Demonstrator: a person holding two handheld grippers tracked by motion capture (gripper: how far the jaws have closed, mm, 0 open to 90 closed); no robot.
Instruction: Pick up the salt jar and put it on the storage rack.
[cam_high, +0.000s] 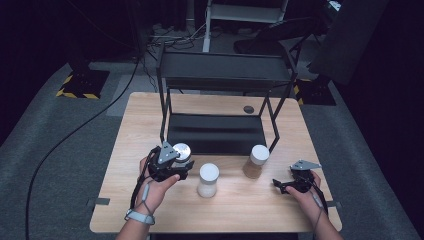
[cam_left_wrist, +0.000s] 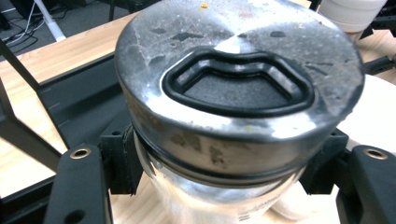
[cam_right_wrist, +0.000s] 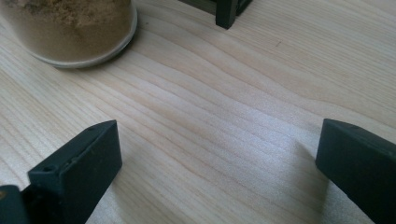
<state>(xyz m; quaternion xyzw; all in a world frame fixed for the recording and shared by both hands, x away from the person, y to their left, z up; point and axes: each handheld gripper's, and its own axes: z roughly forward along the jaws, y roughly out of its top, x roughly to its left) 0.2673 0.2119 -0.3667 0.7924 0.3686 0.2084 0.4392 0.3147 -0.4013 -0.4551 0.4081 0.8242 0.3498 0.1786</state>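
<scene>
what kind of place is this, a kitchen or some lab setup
Most likely a lab or recording studio, not a kitchen. A small wooden table stands on grey carpet in a dark room, cables trail across the floor, and hazard-striped stand bases sit behind it.

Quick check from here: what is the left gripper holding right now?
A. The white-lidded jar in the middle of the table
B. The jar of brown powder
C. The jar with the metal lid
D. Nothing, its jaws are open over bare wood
C: the left gripper is shut on the jar with the metal lid, its jaws pressed against the glass on both sides just under the lid.
</scene>
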